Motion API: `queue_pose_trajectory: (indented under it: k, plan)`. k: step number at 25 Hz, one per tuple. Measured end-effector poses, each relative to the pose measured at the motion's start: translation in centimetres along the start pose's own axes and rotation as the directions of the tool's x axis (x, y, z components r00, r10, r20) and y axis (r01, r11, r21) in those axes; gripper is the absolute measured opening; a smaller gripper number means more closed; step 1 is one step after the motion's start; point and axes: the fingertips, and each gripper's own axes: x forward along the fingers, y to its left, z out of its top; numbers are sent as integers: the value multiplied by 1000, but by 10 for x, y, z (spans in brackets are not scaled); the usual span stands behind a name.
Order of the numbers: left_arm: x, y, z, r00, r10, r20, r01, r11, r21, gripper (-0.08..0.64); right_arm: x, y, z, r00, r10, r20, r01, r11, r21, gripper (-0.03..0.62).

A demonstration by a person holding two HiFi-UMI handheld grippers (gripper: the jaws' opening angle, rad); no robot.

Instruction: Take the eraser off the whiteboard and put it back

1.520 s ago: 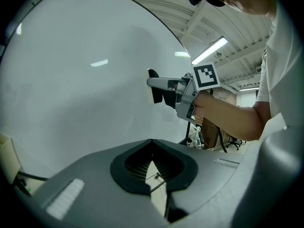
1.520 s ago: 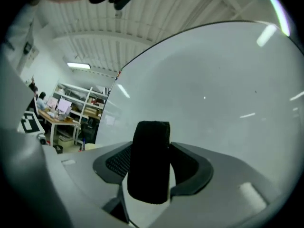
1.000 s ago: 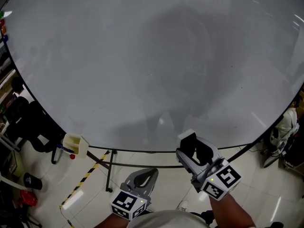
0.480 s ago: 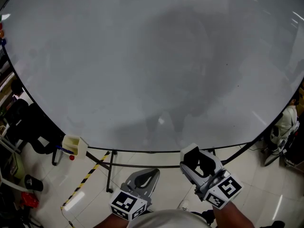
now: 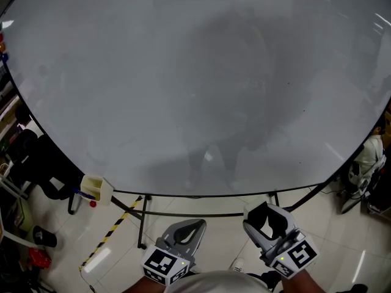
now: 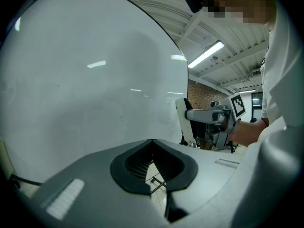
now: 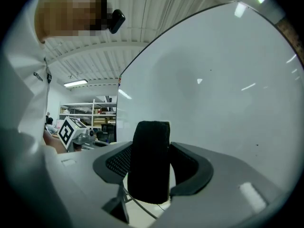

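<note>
Where the eraser [image 7: 150, 160] sits: upright between the fingers of the right gripper [image 5: 269, 223], off the board, below its lower edge.
Right fingers: clamped on the eraser's two sides, so it cannot drop.
Whiteboard [image 5: 183, 90]: bare and just ahead; putting the eraser back looks like the remaining step.
Left gripper [image 6: 152, 142]: fingers together, empty, held low, probably to stay out of the way.

One whiteboard [image 5: 183, 72]; one eraser [image 7: 149, 160]; two grippers [image 5: 187, 228] [image 5: 269, 217]
</note>
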Motion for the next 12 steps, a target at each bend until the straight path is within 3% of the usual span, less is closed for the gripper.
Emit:
queue_pose_trajectory:
  k: [12]
  plan:
    - [-3, -1, 3, 1000, 3, 7, -3, 1000, 6, 17, -18, -10, -27, 998, -35, -60, 35, 999, 1, 238]
